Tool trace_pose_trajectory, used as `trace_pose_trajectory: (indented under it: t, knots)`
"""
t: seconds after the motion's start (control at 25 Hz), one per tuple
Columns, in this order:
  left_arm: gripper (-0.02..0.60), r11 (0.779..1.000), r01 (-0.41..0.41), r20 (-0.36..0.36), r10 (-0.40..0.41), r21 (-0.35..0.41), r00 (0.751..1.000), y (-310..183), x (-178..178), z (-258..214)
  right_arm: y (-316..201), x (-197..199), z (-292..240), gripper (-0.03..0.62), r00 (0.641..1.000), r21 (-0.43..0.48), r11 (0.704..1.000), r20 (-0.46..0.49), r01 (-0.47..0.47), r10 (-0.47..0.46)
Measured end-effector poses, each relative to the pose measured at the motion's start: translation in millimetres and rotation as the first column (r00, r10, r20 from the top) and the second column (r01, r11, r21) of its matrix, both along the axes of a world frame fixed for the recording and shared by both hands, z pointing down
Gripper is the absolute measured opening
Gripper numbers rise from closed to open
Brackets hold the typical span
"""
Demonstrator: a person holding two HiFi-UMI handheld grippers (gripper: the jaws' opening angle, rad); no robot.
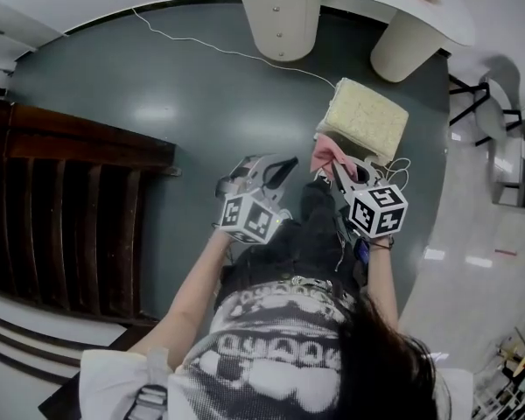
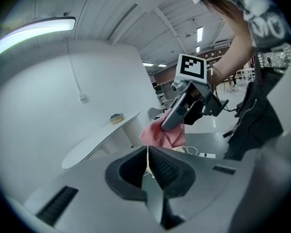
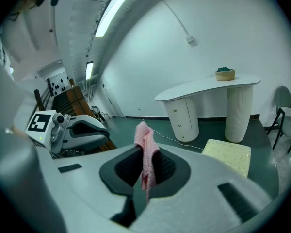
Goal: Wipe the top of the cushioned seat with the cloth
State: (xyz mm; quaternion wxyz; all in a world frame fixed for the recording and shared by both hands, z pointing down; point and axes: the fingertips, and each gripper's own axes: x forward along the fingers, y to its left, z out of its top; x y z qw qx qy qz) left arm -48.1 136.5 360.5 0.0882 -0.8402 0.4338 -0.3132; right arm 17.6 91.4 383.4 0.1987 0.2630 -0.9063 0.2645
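1. Your right tongs (image 3: 145,165) are clamped on the pink cloth (image 3: 144,141). One end pokes up above the pads and the rest hangs down between them, so I judge the hold firm enough for rubbing.
2. In the head view the right tongs (image 1: 334,175) are at centre right with the cloth (image 1: 324,154) bunched at their tip. They hang just short of the near corner of the cushioned seat (image 1: 365,118), and cloth and seat look apart. The wipe has not begun.
3. The cushioned seat (image 3: 228,155) is a pale, nubbly square block. It stands on the green floor (image 1: 184,103) at the lower right of the right gripper view, with nothing on its top.
4. Your left tongs (image 2: 148,160) are pressed together with nothing between them. In the head view these left tongs (image 1: 276,171) are at centre, beside the right pair and away from the seat. That seems sensible, since wiping needs only one hand.
5. The one container is a small bowl (image 3: 225,74) on the white worktop (image 3: 208,89) beyond the seat. It holds something green that is too small to name, and it plays no part in the wipe.
6. A thin white cable (image 1: 219,49) runs across the floor toward the seat's far side, so keep your strokes on the seat top.
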Motion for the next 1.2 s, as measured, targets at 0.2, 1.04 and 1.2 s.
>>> trace_pose_trajectory:
  t: [0.2, 1.04, 1.2]
  knots:
    - [0.011, 0.999, 0.049, -0.027, -0.049, 0.016, 0.998, 23, -11, -9, 25, -1, -17, 0.011, 0.999, 0.093, 0.995, -0.021, 0.029, -0.027]
    - [0.011, 0.995, 0.051, -0.022, -0.049, 0.088, 0.999, 59, 29, -38, 71, 36, -50, 0.009, 0.999, 0.228, 0.973, -0.007, 0.041, -0.041]
    - [0.011, 0.995, 0.048, -0.026, -0.045, 0.087, 0.999, 65, 38, -37, 79, 42, -48, 0.009, 0.999, 0.228, 0.973, -0.007, 0.045, -0.045]
